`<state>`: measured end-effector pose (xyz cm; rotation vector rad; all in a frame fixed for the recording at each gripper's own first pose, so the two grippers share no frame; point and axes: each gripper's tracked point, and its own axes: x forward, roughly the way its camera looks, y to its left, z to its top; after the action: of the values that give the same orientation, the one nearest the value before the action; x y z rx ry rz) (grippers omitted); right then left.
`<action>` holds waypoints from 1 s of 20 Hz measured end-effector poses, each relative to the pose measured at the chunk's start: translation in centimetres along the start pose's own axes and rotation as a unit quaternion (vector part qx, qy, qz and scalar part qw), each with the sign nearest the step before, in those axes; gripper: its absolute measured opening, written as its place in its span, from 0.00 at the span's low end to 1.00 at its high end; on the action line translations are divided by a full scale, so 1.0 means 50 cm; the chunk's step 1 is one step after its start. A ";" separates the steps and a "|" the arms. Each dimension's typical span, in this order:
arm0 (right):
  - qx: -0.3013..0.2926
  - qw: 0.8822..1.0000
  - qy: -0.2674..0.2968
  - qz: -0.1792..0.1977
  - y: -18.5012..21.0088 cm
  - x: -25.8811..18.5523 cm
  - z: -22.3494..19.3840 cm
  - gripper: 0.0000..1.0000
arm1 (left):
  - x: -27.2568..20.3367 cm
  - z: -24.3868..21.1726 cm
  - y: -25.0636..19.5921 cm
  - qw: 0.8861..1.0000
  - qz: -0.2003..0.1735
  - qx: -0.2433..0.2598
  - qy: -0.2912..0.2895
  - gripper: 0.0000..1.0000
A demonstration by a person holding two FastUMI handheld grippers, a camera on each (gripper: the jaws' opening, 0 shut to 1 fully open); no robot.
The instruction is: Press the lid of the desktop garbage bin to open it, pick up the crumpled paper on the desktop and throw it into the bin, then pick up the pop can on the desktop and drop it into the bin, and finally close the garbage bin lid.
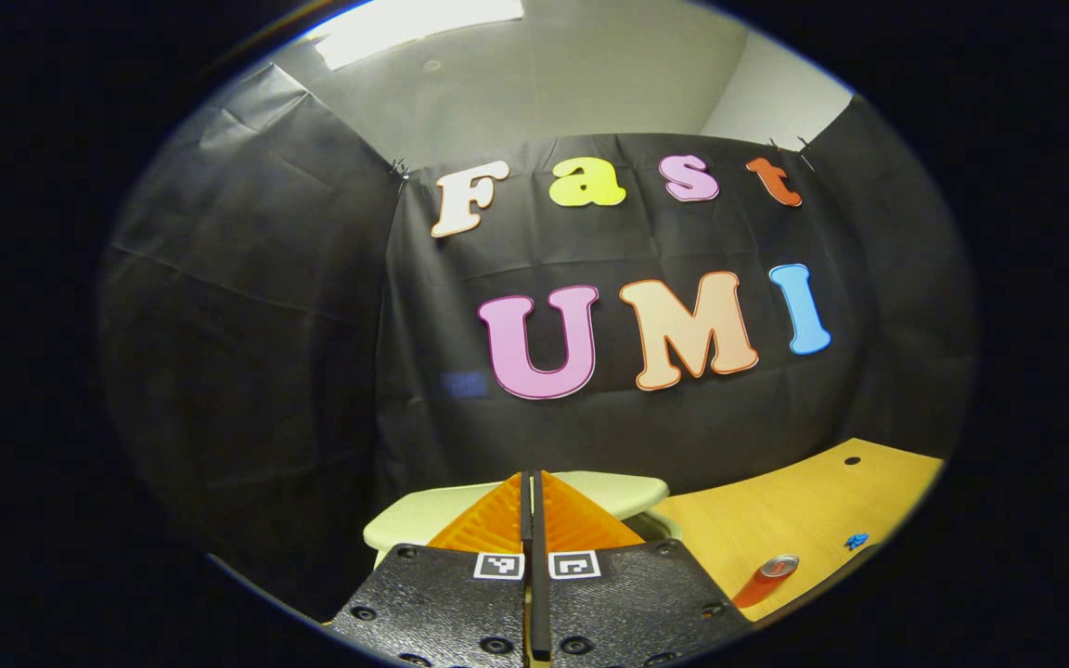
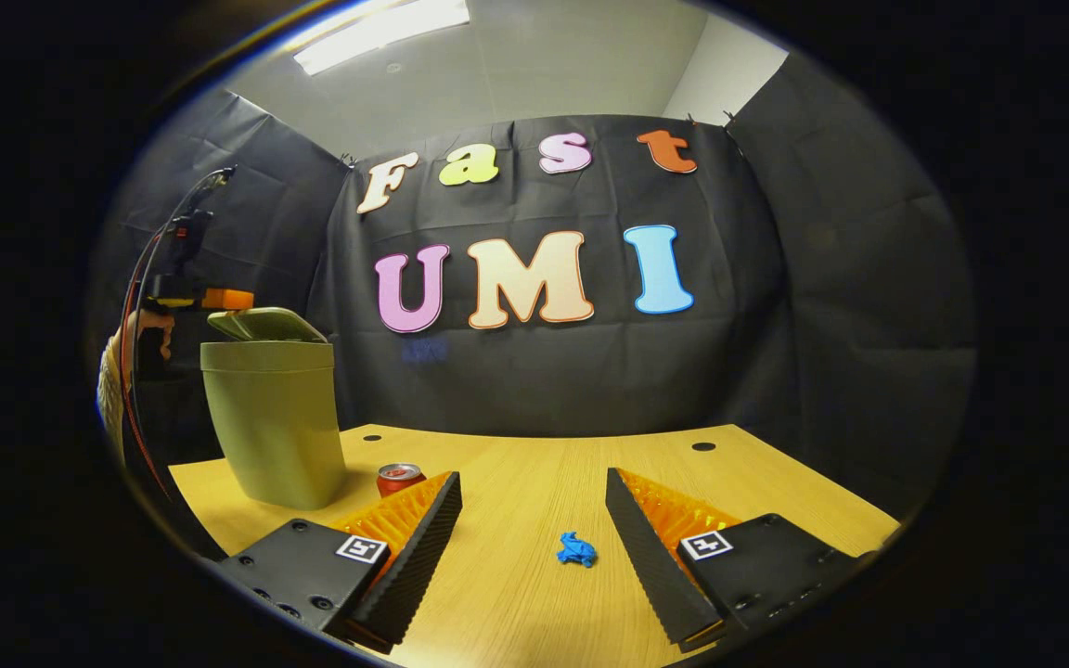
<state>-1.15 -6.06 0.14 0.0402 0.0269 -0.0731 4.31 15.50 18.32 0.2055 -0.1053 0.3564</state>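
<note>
The pale green bin (image 2: 270,417) stands at the table's left, its lid (image 2: 265,325) tilted up a little. My left gripper (image 1: 532,481) is shut with nothing in it, its tips right over the lid (image 1: 405,520). The right gripper view shows that left gripper (image 2: 225,299) touching the lid's left end, held by a hand (image 2: 140,334). The blue crumpled paper (image 2: 576,549) lies on the table just ahead of my open right gripper (image 2: 533,482), in line with the gap between its fingers. The red pop can (image 2: 400,478) stands upright beside the bin; the can (image 1: 766,580) and paper (image 1: 856,540) lie at lower right.
The wooden table (image 2: 534,464) has two small dark holes near its far edge, one of them (image 2: 703,446) at the right. Black cloth walls close the booth behind and at both sides. Cables (image 2: 140,278) run up from the left gripper.
</note>
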 end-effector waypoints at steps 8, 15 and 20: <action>0.004 1.000 -0.004 -0.005 -0.007 -0.007 0.007 0.98 | -0.041 0.026 -0.043 0.999 -0.029 -0.030 -0.020 0.00; 0.000 1.000 -0.002 -0.011 -0.010 -0.006 0.005 0.98 | -0.098 -0.001 -0.125 0.992 -0.092 -0.088 -0.017 0.00; -0.003 1.000 0.005 -0.011 -0.009 0.000 -0.007 0.98 | -0.142 -0.046 -0.173 0.986 -0.117 -0.115 -0.009 0.00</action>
<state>-1.19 -6.49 -0.25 0.0350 0.0383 -0.0942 0.94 5.72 13.53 -0.0088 -0.1369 0.1068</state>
